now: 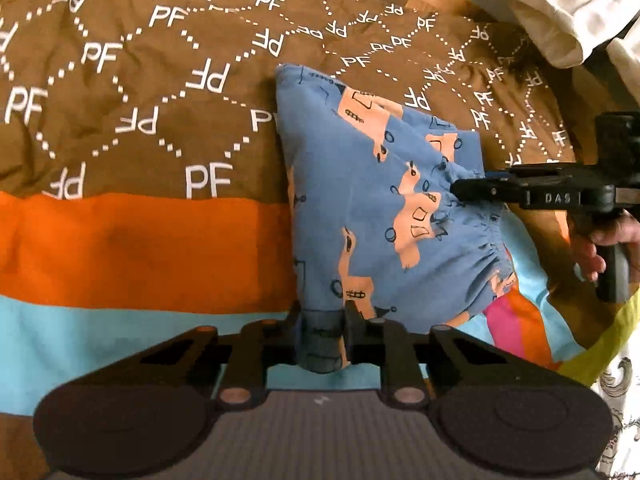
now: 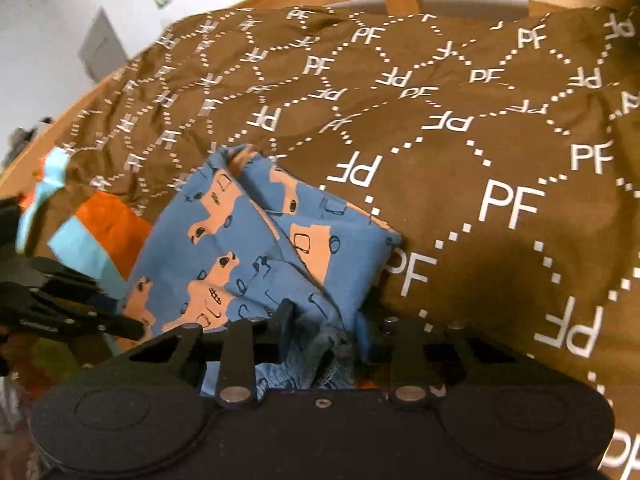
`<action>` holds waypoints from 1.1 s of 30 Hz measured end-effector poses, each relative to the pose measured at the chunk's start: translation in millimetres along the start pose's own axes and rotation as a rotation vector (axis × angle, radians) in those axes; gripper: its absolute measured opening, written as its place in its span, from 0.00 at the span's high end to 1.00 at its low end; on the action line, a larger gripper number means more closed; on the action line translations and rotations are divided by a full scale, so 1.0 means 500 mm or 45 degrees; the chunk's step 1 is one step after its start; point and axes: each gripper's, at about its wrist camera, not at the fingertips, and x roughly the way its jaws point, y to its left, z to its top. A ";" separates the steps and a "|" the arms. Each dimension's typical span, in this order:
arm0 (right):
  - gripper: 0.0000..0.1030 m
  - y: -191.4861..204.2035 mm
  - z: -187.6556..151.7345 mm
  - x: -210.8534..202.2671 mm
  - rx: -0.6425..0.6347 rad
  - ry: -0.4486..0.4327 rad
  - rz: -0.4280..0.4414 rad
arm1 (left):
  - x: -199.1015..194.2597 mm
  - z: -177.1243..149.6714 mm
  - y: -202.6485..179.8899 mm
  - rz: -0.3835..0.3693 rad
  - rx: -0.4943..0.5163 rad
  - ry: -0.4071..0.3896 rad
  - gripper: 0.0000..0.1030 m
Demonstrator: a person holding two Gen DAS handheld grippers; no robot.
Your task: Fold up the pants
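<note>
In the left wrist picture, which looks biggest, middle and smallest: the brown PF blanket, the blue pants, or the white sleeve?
1. Brown PF blanket
2. Blue pants
3. White sleeve

The sleeve is cut off by the picture's edge, so only its visible part counts.

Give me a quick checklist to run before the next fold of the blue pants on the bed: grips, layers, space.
1. Left claw grips the pants: ok, cloth is pinched between its fingers at the near corner.
2. Right claw grips the pants: ok, gathered waistband cloth is bunched between its fingers.
3. Pants already folded at least once: ok, two layers overlap in the right wrist view.
4. Layers lined up: not ok, the upper layer sits askew and edges are wrinkled.
5. Room on the brown bedspread beyond the pants: ok.
6. Underside free of tucked cloth: cannot tell, hidden.
</note>
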 end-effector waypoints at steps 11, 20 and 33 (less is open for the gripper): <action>0.77 0.111 -0.020 -0.027 -0.277 -0.090 -0.259 | -0.028 0.000 -0.031 0.080 0.009 -0.027 0.84; 0.78 0.163 -0.037 -0.065 -0.441 -0.164 -0.324 | -0.052 -0.010 -0.046 0.094 0.036 -0.082 0.84; 0.78 0.179 -0.031 -0.087 -0.425 -0.212 -0.307 | -0.072 -0.017 -0.037 0.082 -0.010 -0.140 0.84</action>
